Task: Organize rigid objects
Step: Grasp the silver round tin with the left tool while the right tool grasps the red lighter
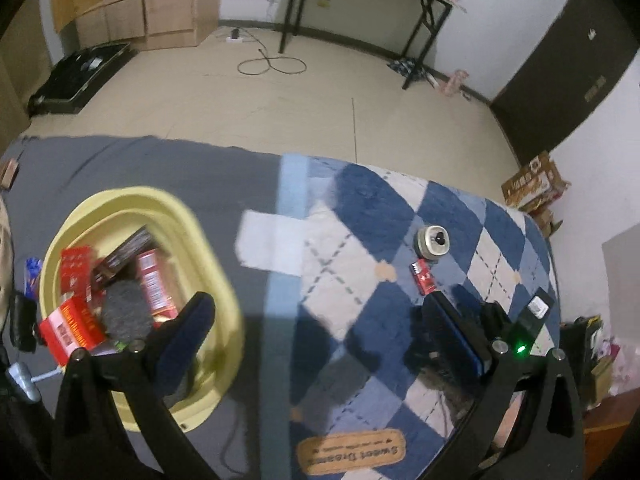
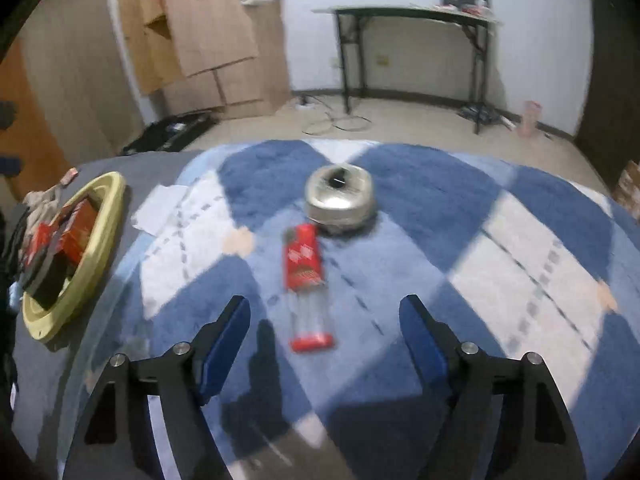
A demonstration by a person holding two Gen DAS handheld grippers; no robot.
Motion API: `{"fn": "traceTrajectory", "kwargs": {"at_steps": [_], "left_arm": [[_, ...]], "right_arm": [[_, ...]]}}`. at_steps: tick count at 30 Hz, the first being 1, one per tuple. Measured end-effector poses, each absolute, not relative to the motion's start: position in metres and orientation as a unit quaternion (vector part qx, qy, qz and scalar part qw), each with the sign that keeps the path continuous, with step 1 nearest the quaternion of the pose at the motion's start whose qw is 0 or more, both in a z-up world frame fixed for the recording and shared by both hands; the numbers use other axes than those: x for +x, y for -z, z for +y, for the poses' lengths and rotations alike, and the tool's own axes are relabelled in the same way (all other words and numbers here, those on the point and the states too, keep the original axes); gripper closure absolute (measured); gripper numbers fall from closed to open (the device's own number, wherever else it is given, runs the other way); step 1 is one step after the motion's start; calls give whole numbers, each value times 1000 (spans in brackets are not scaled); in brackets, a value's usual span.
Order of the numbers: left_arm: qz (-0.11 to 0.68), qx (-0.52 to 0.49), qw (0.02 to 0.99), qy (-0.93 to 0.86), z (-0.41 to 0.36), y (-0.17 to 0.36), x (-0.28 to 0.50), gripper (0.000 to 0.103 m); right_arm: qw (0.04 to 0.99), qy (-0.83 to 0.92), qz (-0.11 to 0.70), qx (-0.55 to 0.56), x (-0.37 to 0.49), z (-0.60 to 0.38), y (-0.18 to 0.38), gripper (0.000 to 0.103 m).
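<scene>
1. Blue-padded fingers on the right gripper [image 2: 324, 336] were spread wide, nothing between them, hovering low over the blue-and-white diamond rug [image 2: 500, 248].
2. Right between and just ahead of those fingers lay a red package [image 2: 306, 280] with a clear plastic section at its near end, flat on the rug and pointing away from the camera. Kinda blurry, so couldn't read any print.
3. Just past the package's far end sat a squat silver metal tin [image 2: 340, 200] with a dark knob on top, upright on the rug. They looked nearly touching, but can't say for sure.
4. Left gripper [image 1: 320, 320] was spread wide too and held nothing. Its left finger [image 1: 188, 328] hung over the near rim of a pale yellow oval tub [image 1: 216, 264].
5. That tub sat on the grey blanket [image 1: 180, 176] beside the rug and was already loaded: red cartons [image 1: 72, 328], a pinkish-red labelled packet [image 1: 154, 284], a dark box [image 1: 120, 256], and a round grey scrubby-looking pad [image 1: 124, 312] on top.
6. From the left wrist view, the same tin [image 1: 431, 242] and red package [image 1: 423, 278] showed up farther out on the rug, well apart from the tub.
7. Further back: beige floor [image 1: 320, 92], a black-legged table [image 2: 416, 40] against the wall, cardboard boxes [image 2: 208, 32] in the corner, and a loose cable [image 1: 272, 65] on the floor.
</scene>
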State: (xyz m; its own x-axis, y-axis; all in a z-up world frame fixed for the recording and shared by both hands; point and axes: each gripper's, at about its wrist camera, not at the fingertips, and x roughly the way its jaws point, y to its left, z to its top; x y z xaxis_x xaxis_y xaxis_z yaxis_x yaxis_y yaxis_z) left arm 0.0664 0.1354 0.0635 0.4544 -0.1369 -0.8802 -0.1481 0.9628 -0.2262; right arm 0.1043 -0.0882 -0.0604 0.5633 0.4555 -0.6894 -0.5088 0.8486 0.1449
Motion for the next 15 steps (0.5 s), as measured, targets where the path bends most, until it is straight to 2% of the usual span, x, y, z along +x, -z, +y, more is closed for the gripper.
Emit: {"fn": "traceTrajectory", "kwargs": {"at_steps": [1, 2, 5, 15], "left_arm": [[527, -130, 840, 0, 125, -60, 75, 0], [532, -122, 838, 5, 114, -55, 85, 0], [537, -106, 837, 15, 82, -40, 107, 0], [562, -78, 823, 28, -26, 39, 179, 2]], "right_arm": [[882, -284, 373, -45, 106, -80, 63, 34], [880, -288, 374, -53, 113, -82, 69, 52], [881, -288, 370, -64, 124, -82, 86, 81], [907, -166, 375, 92, 146, -222, 88, 81]]}}
